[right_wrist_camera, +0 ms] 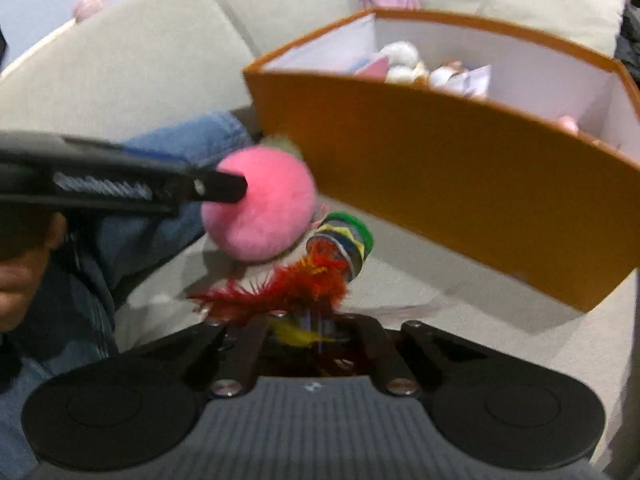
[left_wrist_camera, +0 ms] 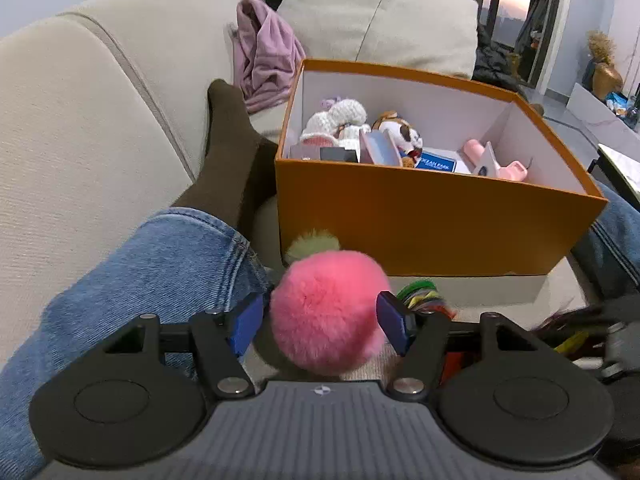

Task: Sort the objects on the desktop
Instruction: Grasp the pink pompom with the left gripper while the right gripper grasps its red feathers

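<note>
A fluffy pink pompom (left_wrist_camera: 326, 312) with a green tuft sits between the blue pads of my left gripper (left_wrist_camera: 320, 320), which is closed on it, just in front of the orange box (left_wrist_camera: 432, 220). It also shows in the right wrist view (right_wrist_camera: 260, 204), with the left gripper (right_wrist_camera: 224, 188) coming in from the left. My right gripper (right_wrist_camera: 296, 328) is shut on the feathers of a feather shuttlecock (right_wrist_camera: 320, 276), whose green-rimmed striped base (right_wrist_camera: 344, 240) points at the box (right_wrist_camera: 460, 168). The box holds several small toys (left_wrist_camera: 396, 132).
All this is on a beige sofa (left_wrist_camera: 80, 140). The person's jeans leg (left_wrist_camera: 160, 264) and dark sock (left_wrist_camera: 228, 144) lie left of the box. A purple cloth (left_wrist_camera: 264, 56) lies behind the box. The other leg (left_wrist_camera: 616, 236) is at the right.
</note>
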`<state>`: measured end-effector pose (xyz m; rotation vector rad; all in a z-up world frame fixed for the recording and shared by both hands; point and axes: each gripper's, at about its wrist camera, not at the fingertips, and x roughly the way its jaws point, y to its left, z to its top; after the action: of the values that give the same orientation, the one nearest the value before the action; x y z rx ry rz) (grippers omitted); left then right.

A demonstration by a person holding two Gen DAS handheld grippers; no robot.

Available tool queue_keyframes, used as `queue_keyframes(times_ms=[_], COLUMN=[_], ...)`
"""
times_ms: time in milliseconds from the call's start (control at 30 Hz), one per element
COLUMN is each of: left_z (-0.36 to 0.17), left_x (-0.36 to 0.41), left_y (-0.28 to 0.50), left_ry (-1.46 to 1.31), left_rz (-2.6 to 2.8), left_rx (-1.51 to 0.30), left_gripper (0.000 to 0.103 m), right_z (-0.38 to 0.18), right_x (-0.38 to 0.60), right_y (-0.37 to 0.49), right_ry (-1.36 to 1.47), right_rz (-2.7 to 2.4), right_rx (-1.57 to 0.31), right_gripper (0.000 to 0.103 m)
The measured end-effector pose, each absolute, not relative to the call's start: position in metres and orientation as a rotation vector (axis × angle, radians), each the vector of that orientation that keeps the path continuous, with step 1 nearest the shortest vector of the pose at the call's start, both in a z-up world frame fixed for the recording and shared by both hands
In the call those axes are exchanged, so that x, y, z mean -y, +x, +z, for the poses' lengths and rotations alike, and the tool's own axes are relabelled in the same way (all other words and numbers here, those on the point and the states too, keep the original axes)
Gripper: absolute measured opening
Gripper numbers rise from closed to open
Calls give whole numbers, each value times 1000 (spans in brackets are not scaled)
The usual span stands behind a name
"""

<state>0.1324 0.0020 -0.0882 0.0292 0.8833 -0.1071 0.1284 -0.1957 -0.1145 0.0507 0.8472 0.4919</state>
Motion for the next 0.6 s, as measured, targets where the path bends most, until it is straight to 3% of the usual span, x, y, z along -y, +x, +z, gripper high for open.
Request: queue_keyframes(times_ms=[167,367,600], left_z=[-102,-128,-136], left_x=[1,4,14], left_y=[149,163,163], left_ry=[-15,-13,84], left_rz=[-102,-57,-43], left_rx=[-918,-936,-896], left_gripper=[74,73,56], right_z=[-86,-94,-98], right_x=[227,246,257], right_y=[131,139,138], right_ry=[118,90,81], right_rz=[416,324,321], right_rx=[-735,-743,-723], right_gripper=[1,1,2])
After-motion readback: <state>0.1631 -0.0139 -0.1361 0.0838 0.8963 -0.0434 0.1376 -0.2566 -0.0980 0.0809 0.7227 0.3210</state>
